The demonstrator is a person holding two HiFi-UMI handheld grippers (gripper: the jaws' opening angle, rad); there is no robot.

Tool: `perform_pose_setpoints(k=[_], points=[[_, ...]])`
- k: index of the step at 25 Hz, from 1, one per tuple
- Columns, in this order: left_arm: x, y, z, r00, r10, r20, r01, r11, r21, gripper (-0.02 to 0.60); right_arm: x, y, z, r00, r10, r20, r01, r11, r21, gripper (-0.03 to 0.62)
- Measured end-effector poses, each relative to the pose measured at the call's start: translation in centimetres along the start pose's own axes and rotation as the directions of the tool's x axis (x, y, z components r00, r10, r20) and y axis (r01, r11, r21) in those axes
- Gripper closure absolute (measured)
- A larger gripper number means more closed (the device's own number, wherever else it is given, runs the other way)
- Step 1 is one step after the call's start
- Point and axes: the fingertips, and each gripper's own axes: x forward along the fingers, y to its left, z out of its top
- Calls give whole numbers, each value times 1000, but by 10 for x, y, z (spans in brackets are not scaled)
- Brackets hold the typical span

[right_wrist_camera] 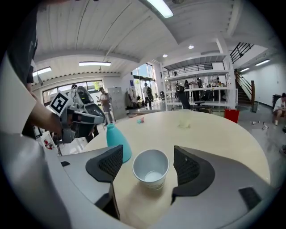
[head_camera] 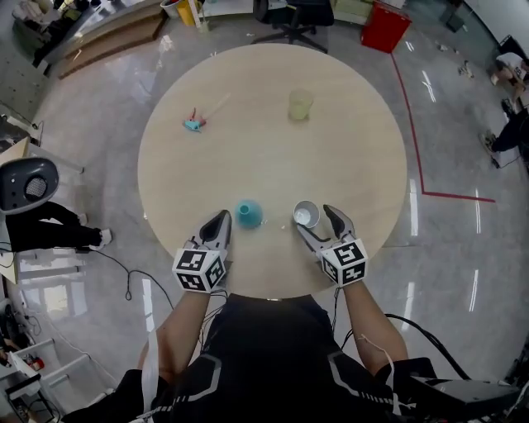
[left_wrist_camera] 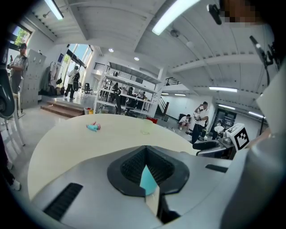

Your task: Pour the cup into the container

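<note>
A white paper cup [head_camera: 306,215] stands upright near the front edge of the round table [head_camera: 355,149]. My right gripper [head_camera: 314,219] is open, with a jaw on each side of the cup and a gap to both pads. In the right gripper view the cup [right_wrist_camera: 151,167] sits between the dark pads [right_wrist_camera: 106,163], its inside white. A teal flask-shaped container [head_camera: 247,212] stands just left of the cup. My left gripper [head_camera: 221,221] is left of that container, shut, with nothing held. In the left gripper view only a teal sliver [left_wrist_camera: 147,181] shows past its closed jaws.
A translucent yellowish cup [head_camera: 300,105] stands at the table's far side. A small teal and pink toy [head_camera: 195,124] lies at the far left. Off the table are an office chair [head_camera: 293,16], a red bin [head_camera: 384,26] and people in the background [left_wrist_camera: 201,117].
</note>
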Motion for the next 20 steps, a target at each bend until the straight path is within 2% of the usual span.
perform_pose_setpoints(k=[5,11,14,19,20], points=[[-9,-15,23,998,-11,55,9,999,33,581,-19,2,37,996,-15,83,17,1000,-23,260],[-25,-37,54,992,-64,106,57,996,72,581,-36,20,89,983,51,177,-48,999,-17,272],[-33,-45,66,989,-77,126,66,993,93,581,-43,30,115,971,69,227,-62,997,-39,352],[-36,-48,68,991,-66,119,56,994,89,581,-53,34,134,964,67,257,-64,998,-18,574],[-36,-50,67,991,-66,117,56,995,88,581,-54,34,134,965,66,253,-65,998,-12,584]])
